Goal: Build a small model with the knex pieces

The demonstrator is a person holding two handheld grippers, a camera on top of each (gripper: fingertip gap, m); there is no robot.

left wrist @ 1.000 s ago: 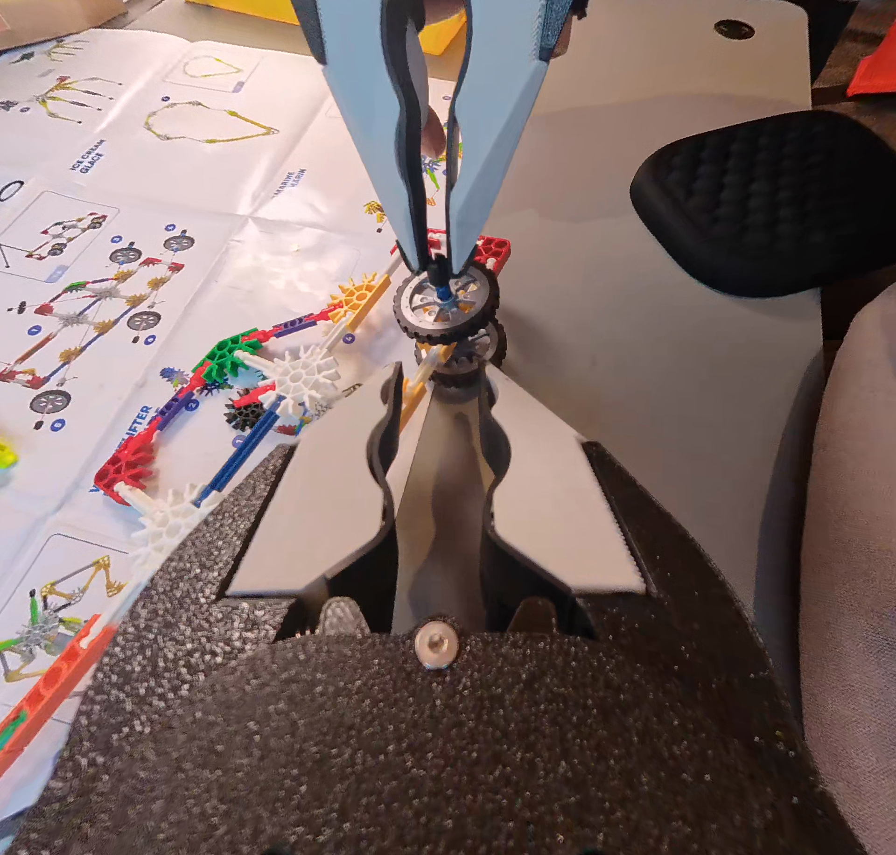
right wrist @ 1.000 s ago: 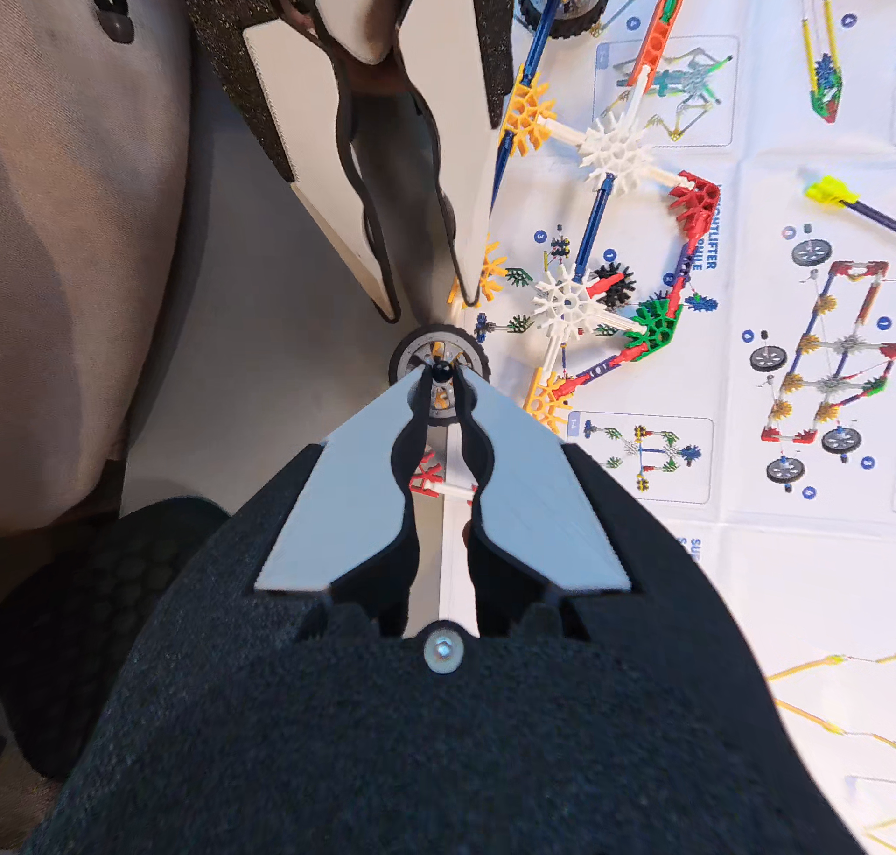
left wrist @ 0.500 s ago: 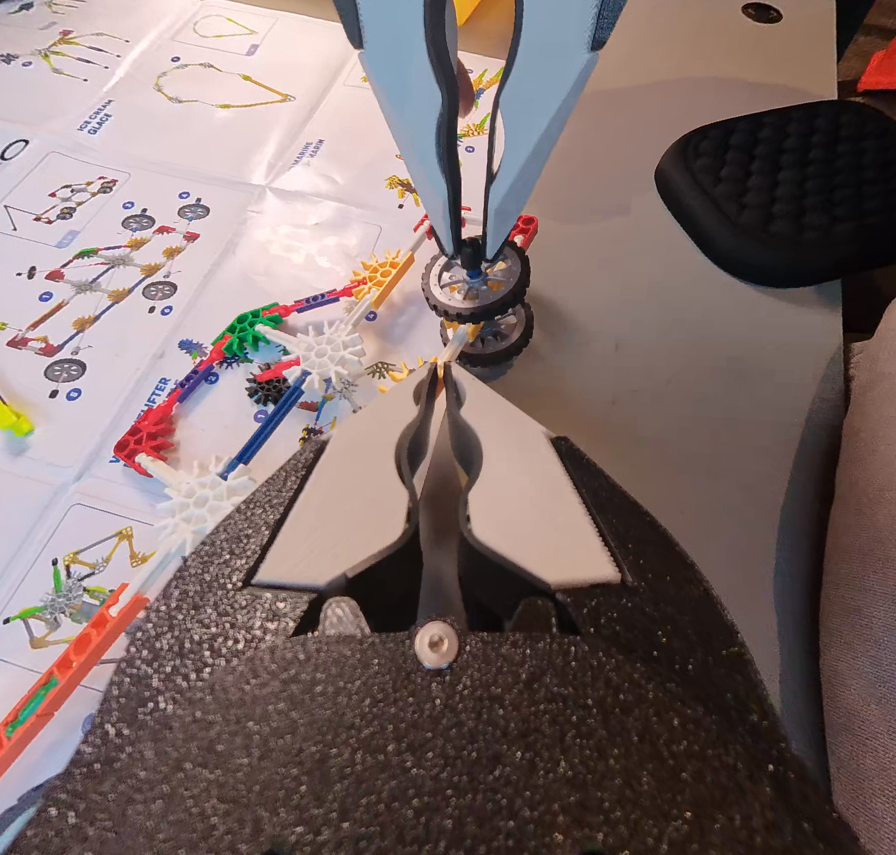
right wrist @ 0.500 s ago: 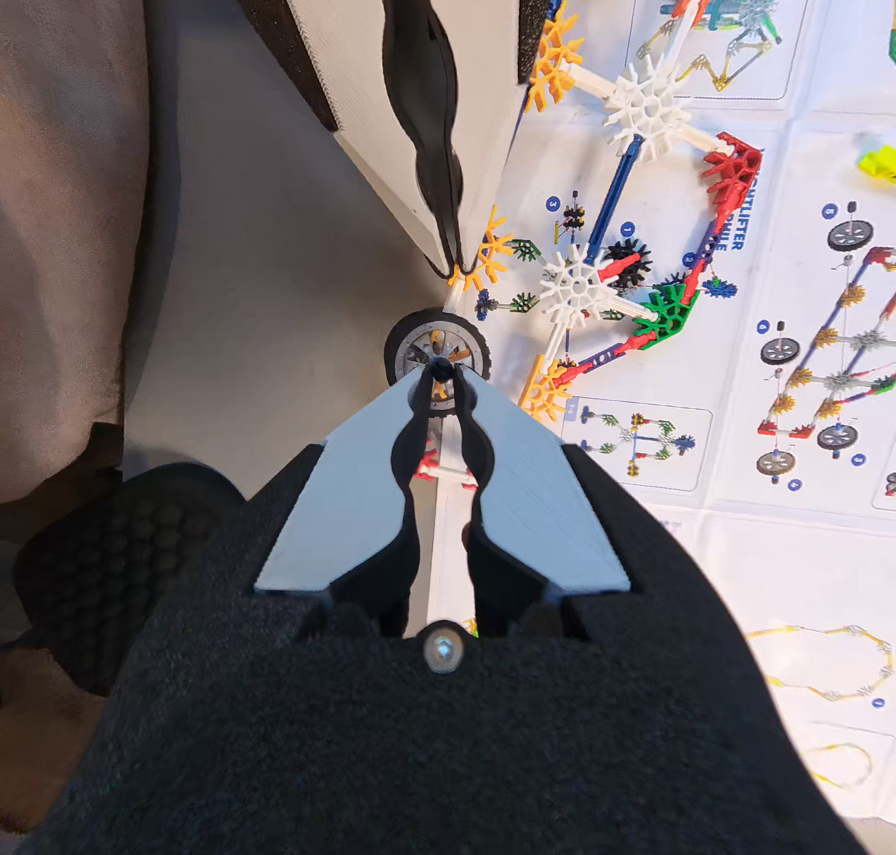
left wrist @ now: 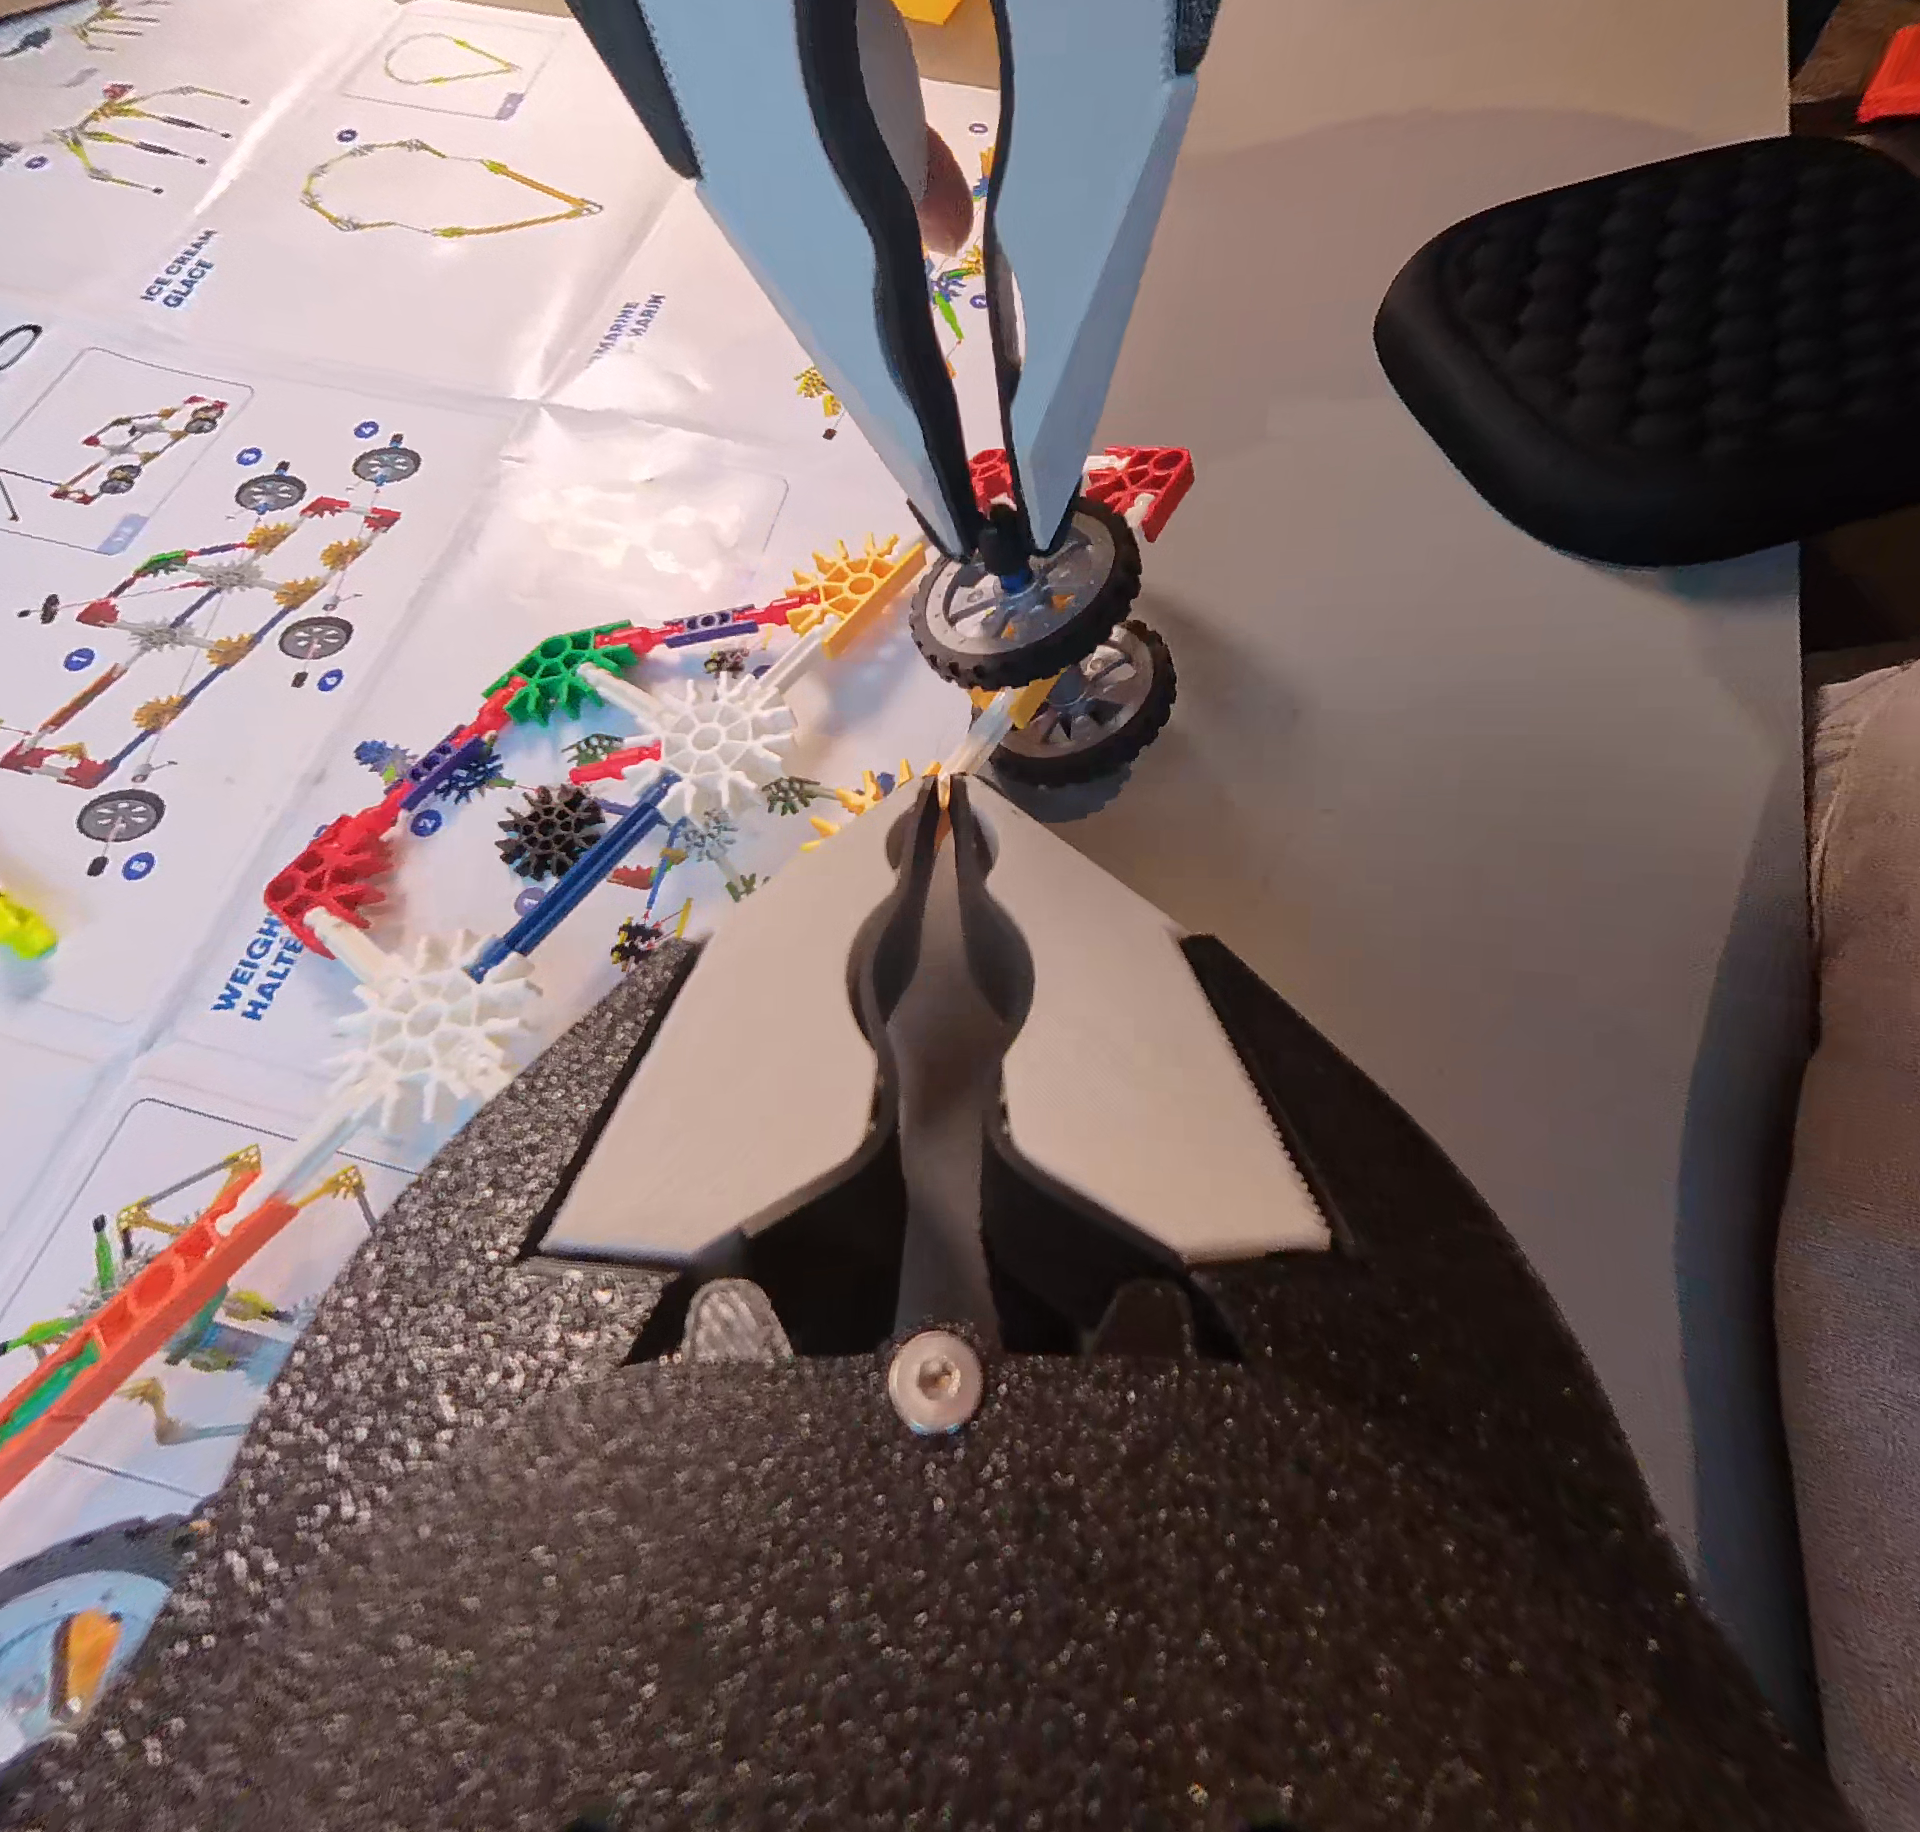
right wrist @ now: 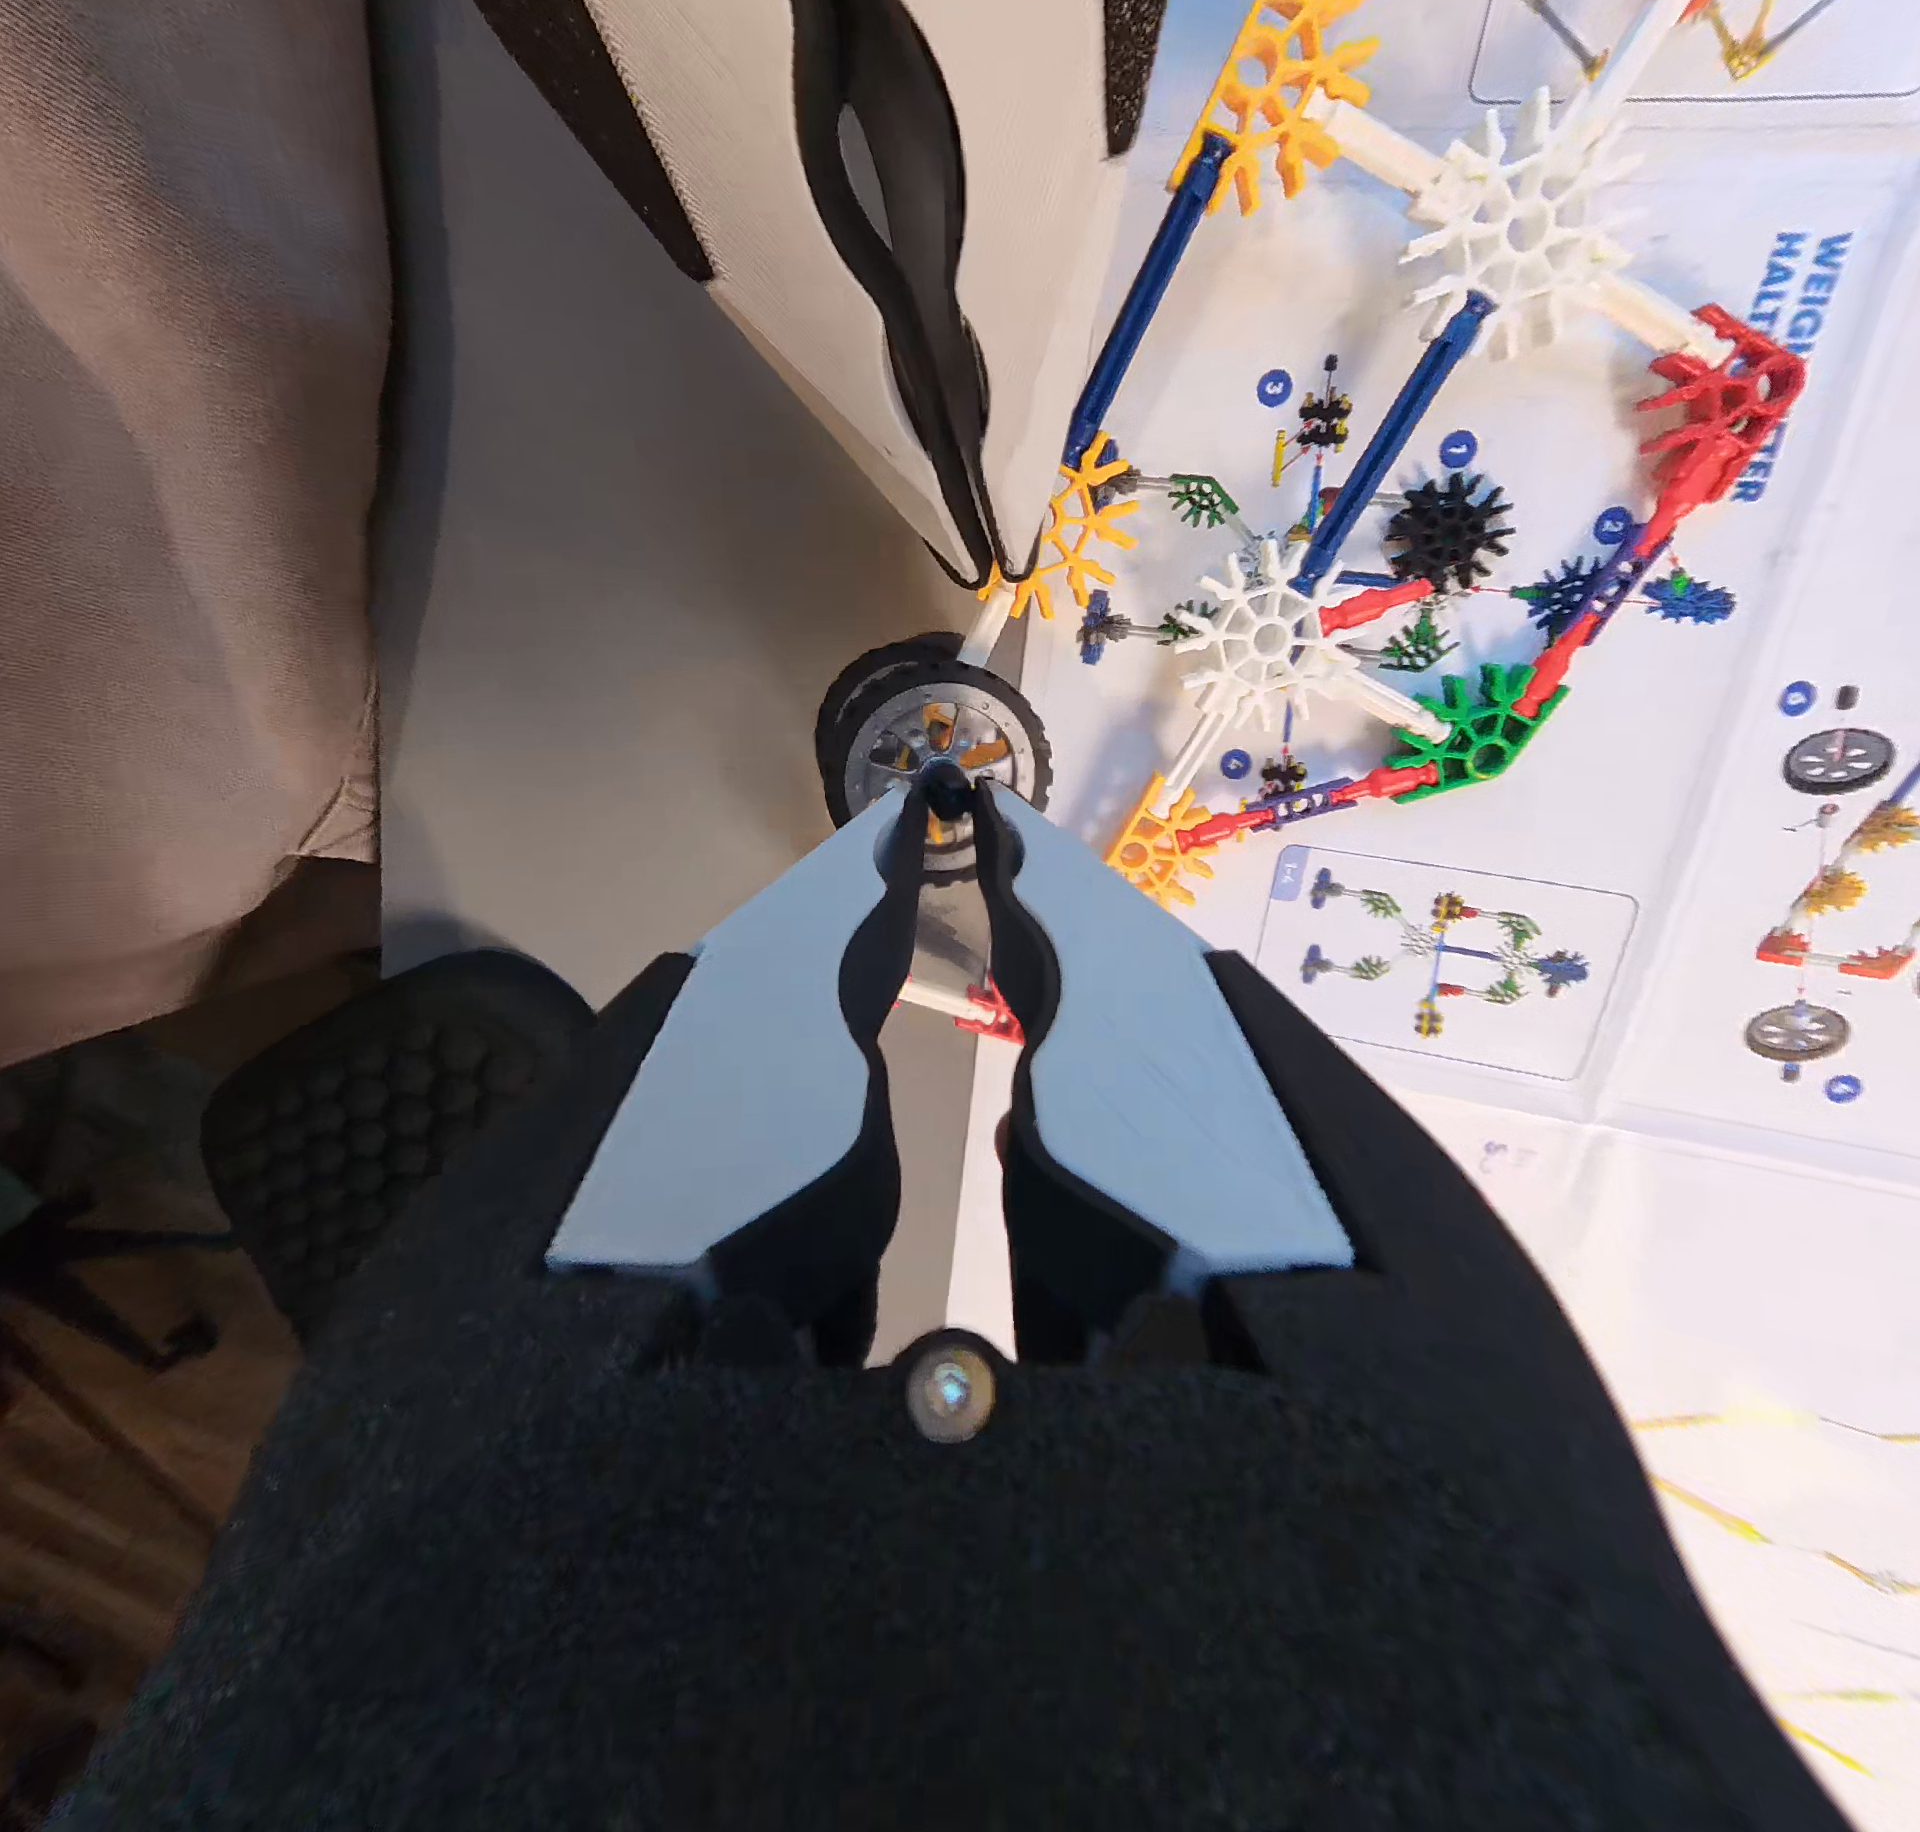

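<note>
At the table's right edge, a small black pin (right wrist: 943, 783) at the upper wheel's (left wrist: 1023, 606) hub is pinched by the right gripper (right wrist: 945, 795), while a yellow connector (right wrist: 1081, 535) is clamped by the closed left gripper (left wrist: 943, 795), probably so that the toy frame (left wrist: 623, 743) is steadied upon the instruction sheet (left wrist: 312, 328).

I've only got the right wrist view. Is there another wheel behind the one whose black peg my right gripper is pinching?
Observer: Yes, the left wrist view shows a second wheel close behind the top wheel, its spokes in view.
Operator: Anything else outside my frame?
Observer: A third wheel sits at the model's other end, near the orange rod.
Operator: And beyond the right gripper?
Observer: A yellow box stands past it.
</note>
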